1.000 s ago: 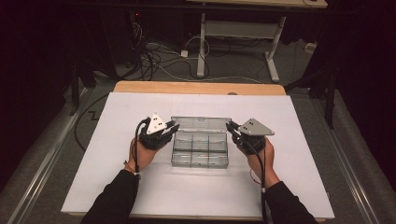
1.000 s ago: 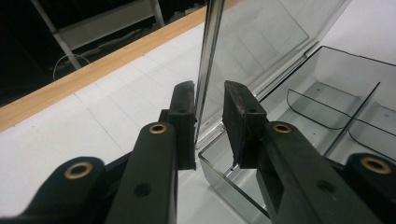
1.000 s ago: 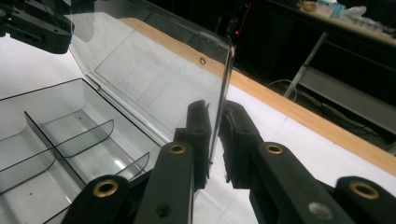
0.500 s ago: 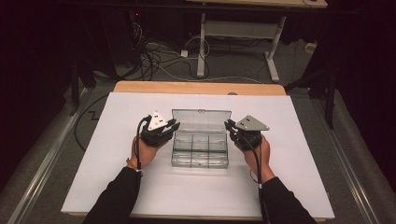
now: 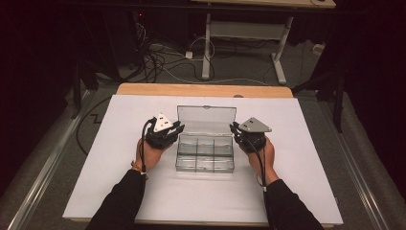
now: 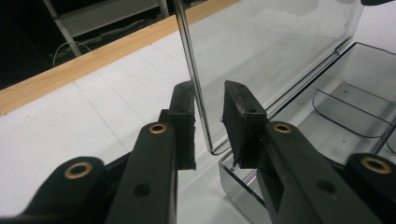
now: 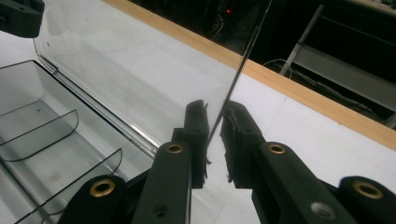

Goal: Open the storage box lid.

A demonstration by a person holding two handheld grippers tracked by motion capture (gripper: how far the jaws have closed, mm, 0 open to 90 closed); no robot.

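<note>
A clear plastic compartment box (image 5: 205,155) sits mid-table with its hinged lid (image 5: 207,120) standing upright at the far side. My left gripper (image 5: 178,128) is at the lid's left edge and my right gripper (image 5: 234,129) at its right edge. In the left gripper view the jaws (image 6: 208,100) are closed narrowly on the lid's (image 6: 261,51) side rim, above the box's corner (image 6: 345,121). In the right gripper view the jaws (image 7: 215,112) pinch the lid's (image 7: 140,60) other edge. The compartments (image 7: 37,140) look empty.
The box rests on a white sheet (image 5: 311,158) over a wooden table whose far edge (image 5: 201,90) shows bare. Beyond it are floor cables and a desk frame (image 5: 249,33). The left gripper's tip (image 7: 18,16) shows at the right gripper view's top left.
The lid has swung up from a low tilt to upright. Both hands have moved slightly with it, the right one inward and down a little.
</note>
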